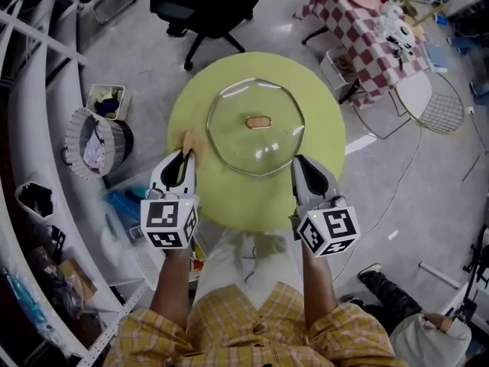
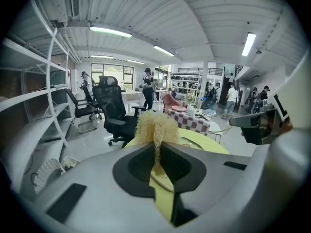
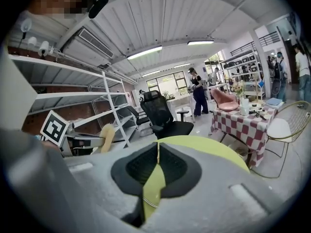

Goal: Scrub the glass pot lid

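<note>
The clear glass pot lid (image 1: 256, 126) with a tan oval knob (image 1: 260, 121) lies flat in the middle of the round yellow-green table (image 1: 321, 105). My left gripper (image 1: 186, 154) hovers at the lid's left rim, shut on a pale yellow fibrous scrubber (image 1: 187, 139). In the left gripper view the scrubber (image 2: 155, 126) bulges out beyond the pinched jaws of the left gripper (image 2: 156, 148). My right gripper (image 1: 299, 160) rests by the lid's near right rim. Its jaws are pressed together with nothing between them, as the right gripper (image 3: 158, 148) shows over the table (image 3: 204, 147).
A black office chair (image 1: 206, 6) stands beyond the table. A red-checkered table (image 1: 367, 25) and a white wire chair (image 1: 432, 102) are at the far right. White shelving (image 1: 34, 121) and a mesh bin (image 1: 95, 140) line the left. People stand far off.
</note>
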A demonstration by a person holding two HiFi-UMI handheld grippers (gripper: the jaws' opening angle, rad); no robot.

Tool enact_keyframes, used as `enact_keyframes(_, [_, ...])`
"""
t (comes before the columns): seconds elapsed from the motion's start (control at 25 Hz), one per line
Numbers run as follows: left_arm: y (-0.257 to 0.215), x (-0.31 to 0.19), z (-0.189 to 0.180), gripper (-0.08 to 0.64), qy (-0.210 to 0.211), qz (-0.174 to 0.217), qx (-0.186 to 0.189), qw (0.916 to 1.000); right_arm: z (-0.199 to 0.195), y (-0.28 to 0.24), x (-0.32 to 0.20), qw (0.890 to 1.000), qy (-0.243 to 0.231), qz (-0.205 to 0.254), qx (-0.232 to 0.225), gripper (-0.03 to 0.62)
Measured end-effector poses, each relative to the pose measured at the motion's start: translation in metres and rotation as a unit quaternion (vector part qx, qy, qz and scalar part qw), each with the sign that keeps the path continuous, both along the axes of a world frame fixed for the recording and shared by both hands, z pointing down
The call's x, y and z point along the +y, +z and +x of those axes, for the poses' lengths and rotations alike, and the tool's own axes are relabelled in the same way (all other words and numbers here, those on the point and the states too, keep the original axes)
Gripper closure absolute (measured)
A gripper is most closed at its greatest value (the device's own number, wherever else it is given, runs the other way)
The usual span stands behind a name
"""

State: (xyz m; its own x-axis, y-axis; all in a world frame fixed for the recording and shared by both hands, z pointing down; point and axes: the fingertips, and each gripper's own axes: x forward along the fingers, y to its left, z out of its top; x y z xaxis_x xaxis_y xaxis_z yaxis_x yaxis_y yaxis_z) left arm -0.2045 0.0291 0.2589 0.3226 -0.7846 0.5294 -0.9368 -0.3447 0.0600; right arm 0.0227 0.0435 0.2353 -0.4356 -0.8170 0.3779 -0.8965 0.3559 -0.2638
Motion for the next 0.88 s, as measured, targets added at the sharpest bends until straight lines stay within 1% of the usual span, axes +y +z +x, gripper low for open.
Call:
enact_keyframes(0.08, [-0.013, 0.007, 0.001, 0.526, -0.004, 0.007, 0.007, 0.9999, -0.001, -0.011, 0.006, 1.0, 0.001, 0.001, -0.001, 0.584])
enact_keyframes(0.2, [-0.031, 0.016, 0.001, 0.526, -0.005, 0.02, 0.008, 0.9998, -0.004, -0.024, 0.015, 1.0, -0.005, 0.002, -0.004, 0.584])
enact_keyframes(0.52, [-0.071, 0.03, 0.013, 0.526, 0.011, 0.051, 0.013, 0.9985, -0.019, -0.062, 0.039, 0.999, -0.03, 0.015, -0.007, 0.584])
enact_keyframes(0.68, [-0.099, 0.037, 0.022, 0.526, 0.021, 0.078, 0.013, 0.9966, -0.022, -0.089, 0.044, 0.999, -0.03, 0.037, -0.01, 0.584])
enact_keyframes(0.76, [-0.113, 0.042, 0.021, 0.526, 0.018, 0.09, 0.014, 0.9957, -0.023, -0.102, 0.047, 0.998, -0.029, 0.048, -0.011, 0.584])
enact_keyframes(0.88, [-0.133, 0.047, 0.019, 0.526, 0.007, 0.105, 0.025, 0.9942, -0.021, -0.12, 0.048, 0.998, -0.023, 0.065, -0.011, 0.586])
